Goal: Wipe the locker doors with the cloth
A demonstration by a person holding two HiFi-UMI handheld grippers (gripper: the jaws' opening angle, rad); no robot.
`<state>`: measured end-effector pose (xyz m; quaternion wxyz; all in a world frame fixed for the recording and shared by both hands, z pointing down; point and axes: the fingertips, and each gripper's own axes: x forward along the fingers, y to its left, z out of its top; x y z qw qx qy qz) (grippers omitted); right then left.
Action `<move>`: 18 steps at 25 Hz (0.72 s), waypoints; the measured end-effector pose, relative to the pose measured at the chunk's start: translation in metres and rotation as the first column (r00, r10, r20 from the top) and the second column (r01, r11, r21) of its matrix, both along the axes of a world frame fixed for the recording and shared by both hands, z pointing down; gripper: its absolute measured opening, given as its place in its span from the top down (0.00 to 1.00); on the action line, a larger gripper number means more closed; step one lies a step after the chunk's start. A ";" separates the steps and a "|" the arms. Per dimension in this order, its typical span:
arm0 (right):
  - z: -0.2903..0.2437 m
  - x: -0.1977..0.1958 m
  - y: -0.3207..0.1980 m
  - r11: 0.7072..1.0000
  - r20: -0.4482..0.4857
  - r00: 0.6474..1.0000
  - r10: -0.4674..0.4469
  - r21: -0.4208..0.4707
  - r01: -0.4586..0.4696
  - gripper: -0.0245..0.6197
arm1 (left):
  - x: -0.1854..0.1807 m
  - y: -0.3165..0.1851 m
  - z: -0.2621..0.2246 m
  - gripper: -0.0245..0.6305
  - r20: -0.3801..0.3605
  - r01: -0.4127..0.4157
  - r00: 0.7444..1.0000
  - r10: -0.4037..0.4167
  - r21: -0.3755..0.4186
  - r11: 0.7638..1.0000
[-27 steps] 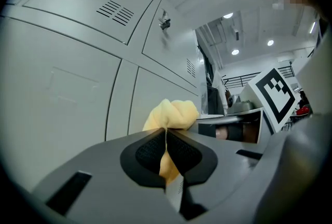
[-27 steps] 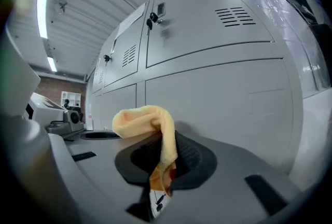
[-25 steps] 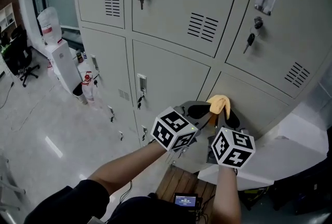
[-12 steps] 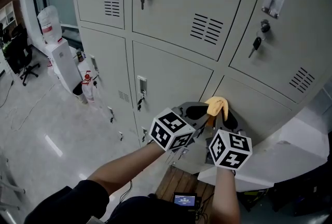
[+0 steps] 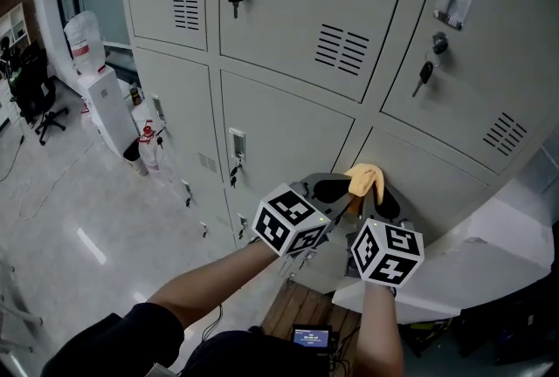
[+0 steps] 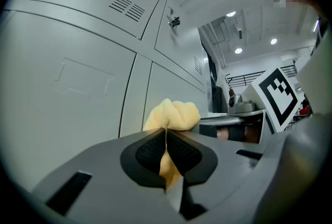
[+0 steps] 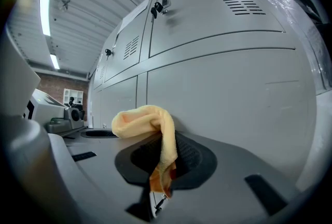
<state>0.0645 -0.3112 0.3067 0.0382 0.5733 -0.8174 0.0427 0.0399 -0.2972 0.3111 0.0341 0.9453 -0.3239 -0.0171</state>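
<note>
1 yellow cloth (image 5: pixel 366 179), 2 grippers, both on it; left gripper (image 6: pixel 166 134) fingers clenched on one fold; right gripper (image 7: pixel 165 158) fingers clamped on another fold; cloth bunched just beside 1 lower locker door (image 5: pixel 441 183); contact unclear

Your L gripper (image 5: pixel 339 190) sits just left of R gripper (image 5: pixel 387 199); cloth (image 5: pixel 365 179) in both, before lower locker door (image 5: pixel 441 183).

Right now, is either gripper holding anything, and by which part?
Both hold the yellow cloth. The left gripper is shut on its lower fold, the bunched top poking out past the jaws; the right gripper clamps one hanging end.
</note>
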 end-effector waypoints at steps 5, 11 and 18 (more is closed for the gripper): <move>0.000 0.017 0.003 1.000 -0.004 1.000 0.025 -0.004 -0.025 0.86 | 0.016 0.003 0.000 0.93 0.009 -0.018 1.000 0.018 -0.003 1.000; 0.001 0.051 0.009 0.997 -0.007 0.997 0.072 -0.007 -0.073 0.86 | 0.050 0.007 0.001 0.93 0.019 -0.061 0.998 0.061 -0.005 0.998; 0.003 0.101 0.018 0.990 0.001 0.990 0.138 -0.014 -0.138 0.86 | 0.100 0.015 0.002 0.93 0.031 -0.122 0.992 0.122 -0.006 0.993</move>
